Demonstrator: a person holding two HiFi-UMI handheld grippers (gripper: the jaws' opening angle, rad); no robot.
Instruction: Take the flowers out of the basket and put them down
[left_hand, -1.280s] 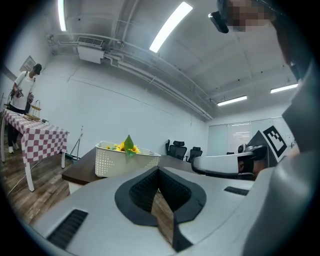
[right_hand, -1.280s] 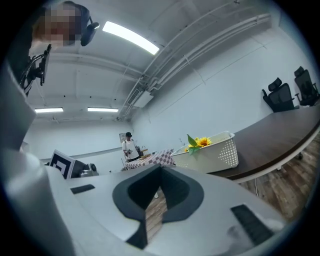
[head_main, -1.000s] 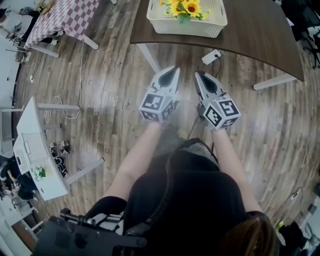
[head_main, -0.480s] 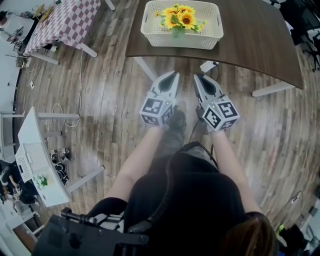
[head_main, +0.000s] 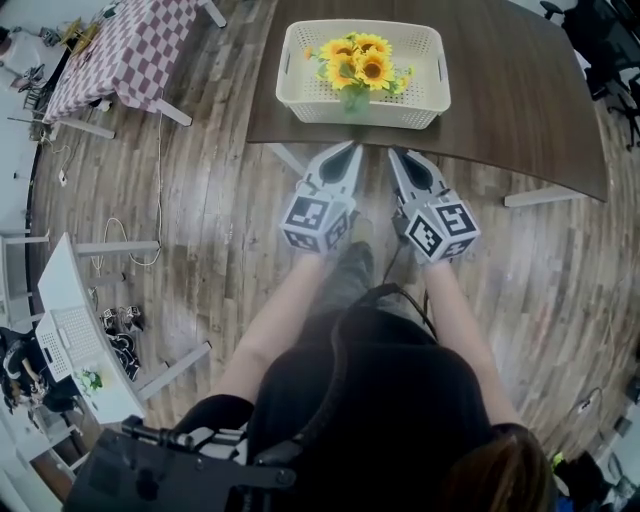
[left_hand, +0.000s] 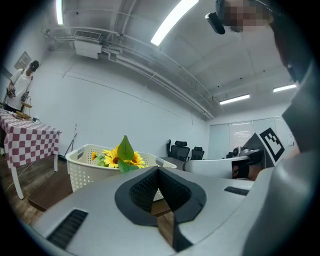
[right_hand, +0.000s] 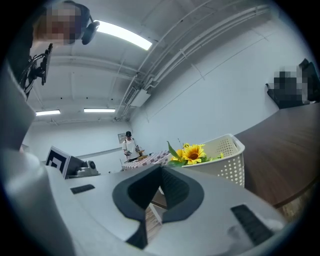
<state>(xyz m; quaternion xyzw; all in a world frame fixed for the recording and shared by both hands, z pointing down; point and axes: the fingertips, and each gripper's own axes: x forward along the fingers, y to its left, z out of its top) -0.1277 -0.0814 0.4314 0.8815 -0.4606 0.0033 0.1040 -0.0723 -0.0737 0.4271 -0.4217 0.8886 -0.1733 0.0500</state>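
The bunch of yellow sunflowers with green leaves (head_main: 358, 66) is sitting in the cream perforated plastic basket (head_main: 362, 113). That's on the dark brown wooden table (head_main: 520, 90), close to its near edge. Both claws hang side by side near that edge, short of the basket. The left gripper (head_main: 350, 148) is pinched fully closed with nothing in it, and the right gripper (head_main: 394, 153) is the same, closed and empty. A red-and-white checked table (head_main: 120, 45) stands off to the left on the wood plank floor (head_main: 220, 200).

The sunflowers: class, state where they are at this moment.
In the head view the sunflowers sit at top centre inside the white basket on the dark table, just ahead of the left gripper and right gripper.
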